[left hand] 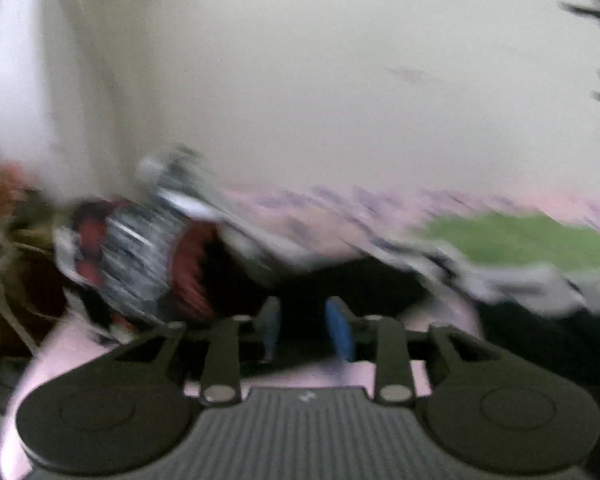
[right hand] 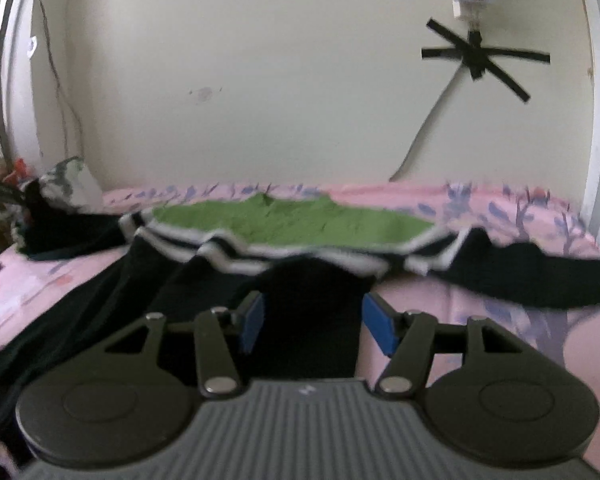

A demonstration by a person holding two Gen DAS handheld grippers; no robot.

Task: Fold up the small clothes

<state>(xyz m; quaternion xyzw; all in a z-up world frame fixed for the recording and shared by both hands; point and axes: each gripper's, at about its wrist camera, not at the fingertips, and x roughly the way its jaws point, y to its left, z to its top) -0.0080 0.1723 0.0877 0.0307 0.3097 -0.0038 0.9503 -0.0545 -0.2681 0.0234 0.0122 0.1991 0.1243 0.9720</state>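
Green-and-black top lies spread on the pink bedsheet for folding, with the right gripper open and empty over it, and the left gripper, blurred, seemingly part-open and empty too.

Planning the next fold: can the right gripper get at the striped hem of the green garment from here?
Probably yes: the right gripper has open jaws with nothing gripped, and the striped hem lies just ahead, uncovered.

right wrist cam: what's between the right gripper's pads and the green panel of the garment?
In the right wrist view, black fabric and the white-and-black striped band of the same garment separate the right gripper from the green panel.
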